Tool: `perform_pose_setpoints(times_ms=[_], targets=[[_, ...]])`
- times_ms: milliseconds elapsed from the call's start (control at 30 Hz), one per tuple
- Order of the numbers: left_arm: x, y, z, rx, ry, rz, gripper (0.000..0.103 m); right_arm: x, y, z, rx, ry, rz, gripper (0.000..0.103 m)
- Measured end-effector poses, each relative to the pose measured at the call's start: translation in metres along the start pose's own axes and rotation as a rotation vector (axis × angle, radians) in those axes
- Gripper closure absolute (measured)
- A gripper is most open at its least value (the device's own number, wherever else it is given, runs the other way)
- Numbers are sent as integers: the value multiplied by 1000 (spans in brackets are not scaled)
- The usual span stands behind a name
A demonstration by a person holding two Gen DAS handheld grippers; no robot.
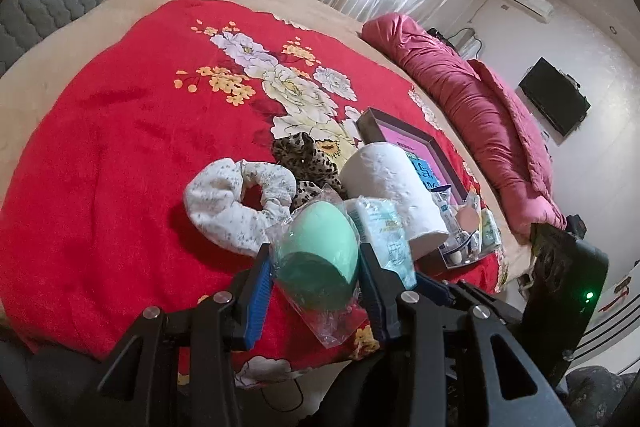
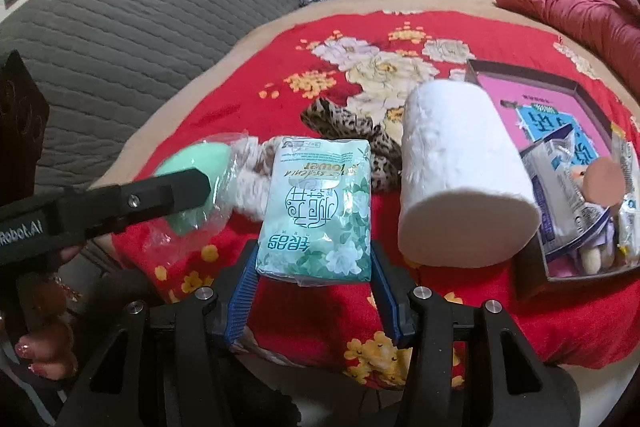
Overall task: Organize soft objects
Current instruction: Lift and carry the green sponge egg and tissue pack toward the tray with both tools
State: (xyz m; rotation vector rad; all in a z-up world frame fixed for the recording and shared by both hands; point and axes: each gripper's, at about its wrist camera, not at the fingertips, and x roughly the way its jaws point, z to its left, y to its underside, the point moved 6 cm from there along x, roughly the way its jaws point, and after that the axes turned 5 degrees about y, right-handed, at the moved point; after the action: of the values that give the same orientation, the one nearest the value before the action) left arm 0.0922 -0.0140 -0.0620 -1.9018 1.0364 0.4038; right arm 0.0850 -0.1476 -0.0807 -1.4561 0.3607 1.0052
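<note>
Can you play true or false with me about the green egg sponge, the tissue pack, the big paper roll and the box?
1. The left gripper is squeezing the green egg sponge. True.
2. The right gripper is empty. False: its fingers are around the tissue pack.
3. The paper roll lies inside the box. False: it lies on the red blanket beside the box.
4. The leopard scrunchie is on the blanket. True.
</note>
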Motion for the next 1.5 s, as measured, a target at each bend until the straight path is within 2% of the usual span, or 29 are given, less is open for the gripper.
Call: perform_pose_setpoints(times_ms=[567,867,1333,1500], targets=[[-14,-1,-32,47,-12,-48,62,-53,-22,-27,73,5,-155,49],[-9,3,-62,102,-15,-34,62,-90,-36,-63,137,61,-267,49],[34,4,-133,206,42,21,62,-138,-39,-145,387,99,-381,49],[61,5,-154,233,52,54,62,-158,-35,-173,382,205,-420,49]])
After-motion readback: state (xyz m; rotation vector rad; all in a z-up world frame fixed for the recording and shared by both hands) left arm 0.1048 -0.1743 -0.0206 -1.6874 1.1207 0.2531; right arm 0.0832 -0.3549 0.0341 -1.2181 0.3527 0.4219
